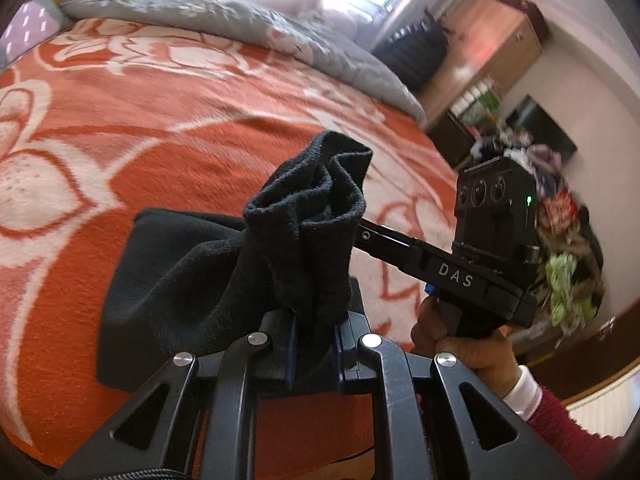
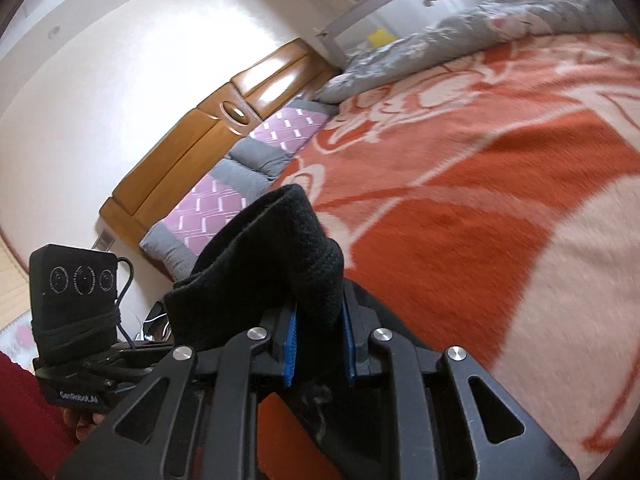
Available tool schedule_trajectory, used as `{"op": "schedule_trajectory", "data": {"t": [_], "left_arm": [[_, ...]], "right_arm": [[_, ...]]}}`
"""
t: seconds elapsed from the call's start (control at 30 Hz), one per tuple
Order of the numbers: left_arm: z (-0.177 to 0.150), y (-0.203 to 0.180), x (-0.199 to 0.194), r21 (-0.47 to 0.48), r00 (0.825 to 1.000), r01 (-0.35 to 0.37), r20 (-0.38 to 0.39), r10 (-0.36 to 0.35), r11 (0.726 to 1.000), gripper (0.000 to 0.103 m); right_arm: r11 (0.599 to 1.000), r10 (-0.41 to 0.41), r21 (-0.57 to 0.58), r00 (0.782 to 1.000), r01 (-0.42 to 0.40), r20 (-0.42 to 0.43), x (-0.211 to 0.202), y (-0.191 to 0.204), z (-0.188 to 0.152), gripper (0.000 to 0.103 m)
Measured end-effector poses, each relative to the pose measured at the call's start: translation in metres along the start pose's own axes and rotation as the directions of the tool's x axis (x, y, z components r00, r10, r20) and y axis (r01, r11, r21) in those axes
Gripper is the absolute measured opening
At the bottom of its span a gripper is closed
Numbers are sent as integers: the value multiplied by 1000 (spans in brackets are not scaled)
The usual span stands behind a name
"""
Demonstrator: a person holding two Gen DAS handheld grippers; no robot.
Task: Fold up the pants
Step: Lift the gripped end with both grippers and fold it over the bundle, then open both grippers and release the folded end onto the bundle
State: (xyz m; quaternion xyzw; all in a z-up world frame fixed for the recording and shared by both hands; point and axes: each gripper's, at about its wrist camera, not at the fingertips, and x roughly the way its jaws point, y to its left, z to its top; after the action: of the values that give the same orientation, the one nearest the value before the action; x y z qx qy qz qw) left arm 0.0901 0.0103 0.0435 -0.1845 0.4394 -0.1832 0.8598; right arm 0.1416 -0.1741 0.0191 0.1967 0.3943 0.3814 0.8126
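The black pants are held up over the orange and white blanket on the bed. My left gripper is shut on a bunched edge of the pants, which stands up between its blue pads. My right gripper is shut on another bunched edge of the pants. In the left wrist view the right gripper's body reaches in from the right, its fingertips hidden behind the cloth. The left gripper's body shows at the left of the right wrist view.
A grey floral duvet lies bunched along the far side of the bed. Purple and grey pillows lie against the wooden headboard. A pile of clothes and wooden furniture stand beyond the bed.
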Motion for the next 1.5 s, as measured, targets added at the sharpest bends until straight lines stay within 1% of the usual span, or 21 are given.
{"op": "schedule_trajectory", "data": {"t": [0.13, 0.37, 0.47, 0.57, 0.6, 0.77, 0.83, 0.93, 0.97, 1.0, 1.03, 1.1, 1.23, 1.3, 1.37, 1.43, 1.5], "left_arm": [[-9, -10, 20, 29, 999, -13, -40, 14, 999, 13], [-25, -29, 43, 109, 996, -32, -77, 40, 994, 13], [-30, -36, 54, 142, 995, -21, -98, 35, 990, 15], [-36, -43, 62, 187, 993, -17, -114, 39, 982, 15], [-39, -45, 66, 198, 992, -13, -123, 38, 980, 16], [-48, -49, 76, 230, 988, -14, -143, 48, 973, 17], [-49, -49, 76, 229, 988, 0, -152, 36, 974, 20], [-47, -47, 71, 223, 987, 17, -159, 19, 975, 26], [-47, -46, 70, 219, 987, 27, -163, 10, 975, 33], [-46, -44, 68, 209, 985, 50, -173, -14, 977, 42], [-46, -43, 67, 199, 983, 72, -182, -35, 977, 44], [-46, -44, 61, 189, 980, 98, -190, -62, 977, 45], [-48, -48, 44, 229, 983, 113, -170, -75, 967, 48], [-47, -47, 33, 238, 985, 118, -152, -83, 964, 53], [-45, -42, 24, 231, 987, 118, -138, -87, 966, 53], [-40, -36, 16, 215, 990, 106, -116, -82, 971, 53], [-35, -26, 8, 199, 994, 80, -92, -62, 977, 54]], "right_arm": [[999, -28, 24, 1000, 28, -4, -6, -15, -12, 20], [995, -49, 84, 999, 49, 2, -21, -36, -31, 21], [989, -80, 127, 997, 80, -8, -27, -47, -39, 23], [980, -134, 144, 991, 135, -18, -34, -50, -47, 25], [975, -161, 149, 987, 163, -24, -37, -51, -50, 25], [954, -246, 165, 969, 249, -39, -49, -48, -57, 25], [948, -270, 165, 962, 273, -44, -53, -48, -58, 25], [935, -302, 181, 952, 307, -54, -59, -46, -61, 33], [930, -313, 187, 948, 317, -53, -61, -45, -61, 38], [922, -330, 197, 942, 334, -51, -65, -45, -62, 44], [916, -342, 203, 938, 345, -52, -67, -45, -62, 47], [903, -372, 211, 927, 375, -54, -72, -43, -63, 48], [876, -426, 230, 904, 425, -46, -85, -38, -64, 50], [855, -460, 252, 887, 453, -31, -95, -36, -65, 55], [841, -482, 271, 876, 468, -16, -102, -34, -65, 58], [830, -500, 286, 866, 478, 5, -112, -31, -64, 58], [826, -515, 283, 857, 488, 25, -117, -22, -61, 59]]}}
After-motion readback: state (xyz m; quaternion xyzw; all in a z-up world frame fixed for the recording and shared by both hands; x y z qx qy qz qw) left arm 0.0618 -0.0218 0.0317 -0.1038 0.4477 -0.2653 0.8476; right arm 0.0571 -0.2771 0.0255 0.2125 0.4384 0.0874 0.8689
